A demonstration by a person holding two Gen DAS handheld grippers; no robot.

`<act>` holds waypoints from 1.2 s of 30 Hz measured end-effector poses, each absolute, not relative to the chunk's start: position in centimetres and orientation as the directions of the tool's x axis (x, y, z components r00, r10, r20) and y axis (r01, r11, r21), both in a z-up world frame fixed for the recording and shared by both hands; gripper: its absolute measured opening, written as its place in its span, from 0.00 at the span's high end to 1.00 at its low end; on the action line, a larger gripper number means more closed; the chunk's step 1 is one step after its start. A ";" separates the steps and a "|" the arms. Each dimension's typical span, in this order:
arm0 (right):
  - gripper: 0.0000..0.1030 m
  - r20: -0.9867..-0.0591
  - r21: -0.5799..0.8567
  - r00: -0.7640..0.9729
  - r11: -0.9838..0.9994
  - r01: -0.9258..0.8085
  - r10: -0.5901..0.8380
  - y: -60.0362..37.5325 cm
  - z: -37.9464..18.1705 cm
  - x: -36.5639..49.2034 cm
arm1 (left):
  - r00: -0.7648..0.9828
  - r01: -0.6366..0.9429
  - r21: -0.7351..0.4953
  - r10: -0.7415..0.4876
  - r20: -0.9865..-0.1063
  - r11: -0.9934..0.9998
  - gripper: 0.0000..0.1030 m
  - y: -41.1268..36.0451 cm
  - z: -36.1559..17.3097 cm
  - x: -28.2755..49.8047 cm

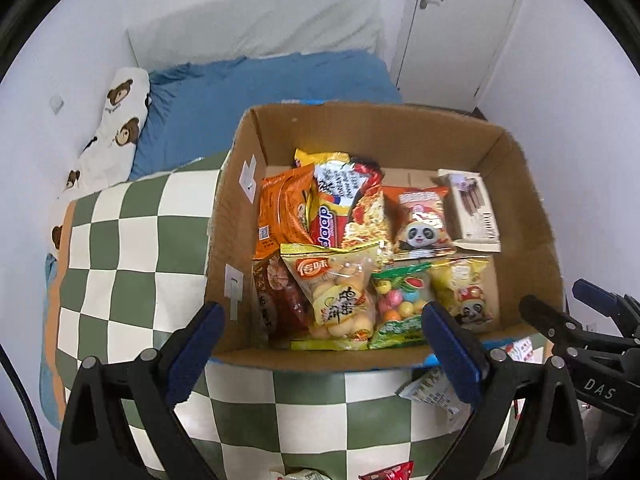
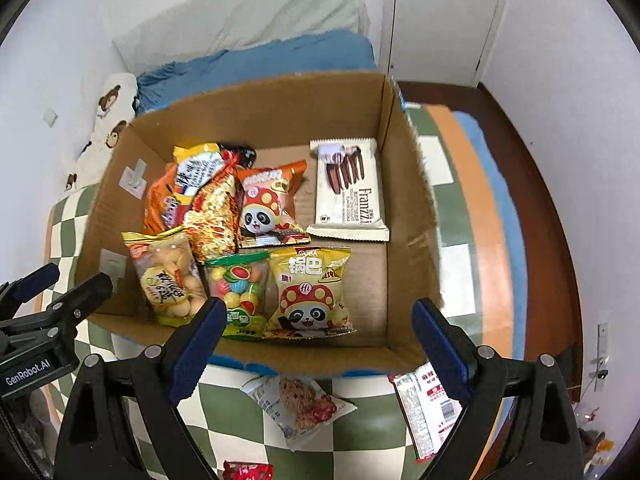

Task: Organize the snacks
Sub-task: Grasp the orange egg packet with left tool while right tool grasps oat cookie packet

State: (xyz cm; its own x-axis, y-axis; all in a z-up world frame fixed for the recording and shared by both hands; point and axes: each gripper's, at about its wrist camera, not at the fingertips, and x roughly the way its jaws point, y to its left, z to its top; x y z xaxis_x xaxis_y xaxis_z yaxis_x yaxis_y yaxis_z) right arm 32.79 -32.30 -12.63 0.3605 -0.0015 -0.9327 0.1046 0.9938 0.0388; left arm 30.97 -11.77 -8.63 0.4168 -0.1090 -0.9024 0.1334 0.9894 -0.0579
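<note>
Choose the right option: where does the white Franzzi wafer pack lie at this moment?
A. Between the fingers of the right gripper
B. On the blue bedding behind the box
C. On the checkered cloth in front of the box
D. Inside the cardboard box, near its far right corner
D: the Franzzi wafer pack lies flat on the floor of the cardboard box, beside its right wall, and no gripper touches it.

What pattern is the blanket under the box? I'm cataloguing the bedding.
Green and white checks on the blanket, clearest in the left wrist view.
</note>
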 end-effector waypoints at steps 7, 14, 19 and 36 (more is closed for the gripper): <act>0.07 -0.901 0.047 0.434 0.994 0.102 -0.001 -31.6 -9.4 29.2 | 0.468 0.154 -0.073 -0.138 -0.873 0.985 0.02 -11.9 -5.9 27.8; 0.07 -0.852 0.019 0.523 0.997 0.079 -0.025 -30.7 -5.3 25.3 | 0.526 0.157 -0.085 -0.156 -0.836 0.984 0.02 -11.7 -3.2 24.5; 0.07 -0.827 0.022 0.562 0.997 0.072 -0.022 -30.2 -3.1 23.3 | 0.561 0.162 -0.082 -0.160 -0.812 0.983 0.02 -11.4 -1.7 22.7; 0.07 -0.849 0.171 0.518 0.981 0.093 0.099 -30.6 -3.4 20.3 | 0.500 0.053 -0.115 -0.126 -0.857 0.992 0.02 -7.9 -4.2 20.1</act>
